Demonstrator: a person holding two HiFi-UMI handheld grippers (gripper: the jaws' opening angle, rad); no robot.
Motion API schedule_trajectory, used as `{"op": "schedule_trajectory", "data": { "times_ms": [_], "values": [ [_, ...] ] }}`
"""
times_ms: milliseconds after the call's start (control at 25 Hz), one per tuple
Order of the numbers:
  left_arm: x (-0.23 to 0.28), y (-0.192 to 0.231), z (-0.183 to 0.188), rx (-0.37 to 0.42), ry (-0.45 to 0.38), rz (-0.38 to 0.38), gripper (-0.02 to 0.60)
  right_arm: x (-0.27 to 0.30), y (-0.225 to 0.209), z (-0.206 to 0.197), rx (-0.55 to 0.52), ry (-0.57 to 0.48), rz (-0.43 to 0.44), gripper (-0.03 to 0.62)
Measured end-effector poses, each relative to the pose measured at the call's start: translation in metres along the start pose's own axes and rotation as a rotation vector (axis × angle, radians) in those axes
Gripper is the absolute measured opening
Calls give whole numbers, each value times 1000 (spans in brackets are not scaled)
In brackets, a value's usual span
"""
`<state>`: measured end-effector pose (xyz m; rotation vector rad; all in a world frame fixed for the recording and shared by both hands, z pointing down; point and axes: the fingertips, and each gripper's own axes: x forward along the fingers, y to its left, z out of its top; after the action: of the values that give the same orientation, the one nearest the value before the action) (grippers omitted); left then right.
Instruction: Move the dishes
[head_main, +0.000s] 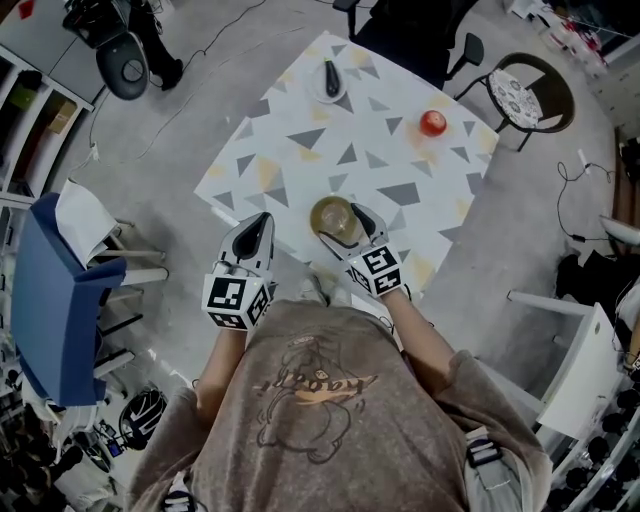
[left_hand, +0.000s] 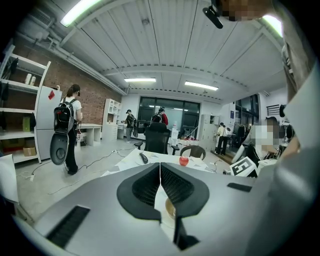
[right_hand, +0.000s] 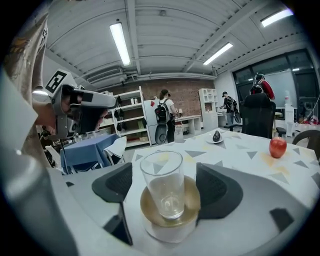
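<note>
Straddling the glass (right_hand: 162, 186) on its gold saucer (right_hand: 191, 201) at the table's (head_main: 380, 150) near edge, right gripper (head_main: 350, 228) jaws stand wide, not touching it. Left gripper (left_hand: 160, 184) jaws together, empty, nearby.

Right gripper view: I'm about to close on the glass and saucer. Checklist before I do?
1. Right gripper jaws apart: ok, wide open.
2. Glass between the jaws: ok, centred, neither pad touching it.
3. Glass upright on the saucer: ok, and it looks empty.
4. Pads will meet the saucer rather than the glass: cannot tell.
5. Left gripper out of the way: ok, shut, empty, off to the side.
6. Apple and small plate clear of the grasp: ok, both farther across the table.
</note>
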<state>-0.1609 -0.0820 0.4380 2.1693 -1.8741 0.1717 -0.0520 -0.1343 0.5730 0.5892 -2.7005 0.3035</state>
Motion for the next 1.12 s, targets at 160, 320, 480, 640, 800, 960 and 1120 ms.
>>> {"op": "schedule_trajectory", "data": {
  "times_ms": [160,320,480,640,800,960,1120],
  "values": [
    [2,4,-2,-2,12,5,20,13,0,-5,-18,18,7,368],
    [2,8,-4,-7,22,8,20,21,1,-6,-42,22,8,333],
    [-1,12,-7,-12,26,15,20,25,3,-7,-46,26,10,311],
    [-2,16,-8,-13,31,20,20,27,0,-7,-49,29,5,291],
    [-4,18,-11,-13,35,24,20,27,-1,-7,-69,25,-3,297],
    [-5,18,-13,-14,37,21,20,26,-1,-7,-78,27,-1,291],
    [-5,17,-15,-17,40,16,20,24,3,-1,-81,19,11,288]
  ]
}}
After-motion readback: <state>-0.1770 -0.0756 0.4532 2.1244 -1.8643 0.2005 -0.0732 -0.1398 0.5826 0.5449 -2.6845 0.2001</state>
